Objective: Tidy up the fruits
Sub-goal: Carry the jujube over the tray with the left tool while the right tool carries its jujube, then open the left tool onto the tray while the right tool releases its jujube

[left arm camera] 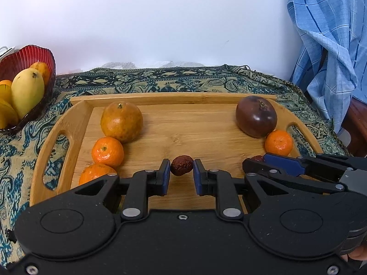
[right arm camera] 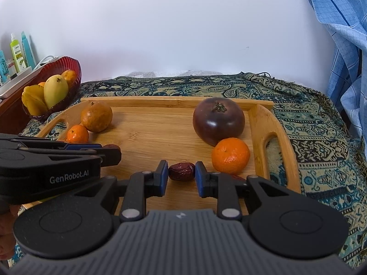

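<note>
On tray (left arm camera: 78, 123): each claw, left (left arm camera: 181, 171) and right (right arm camera: 181, 171), clamped on own date (left arm camera: 182, 165) (right arm camera: 181, 171).

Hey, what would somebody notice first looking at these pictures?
Each gripper pinches a wrinkled red date over the wooden tray: left gripper, right gripper. Next, the big dark purple fruit at the tray's far right, and the red bowl of yellow fruit beyond its left end.

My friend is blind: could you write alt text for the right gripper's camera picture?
The right gripper closes on a red date lying on a wooden tray. A tangerine and a dark purple fruit sit beyond it; the left gripper reaches in alongside.
</note>
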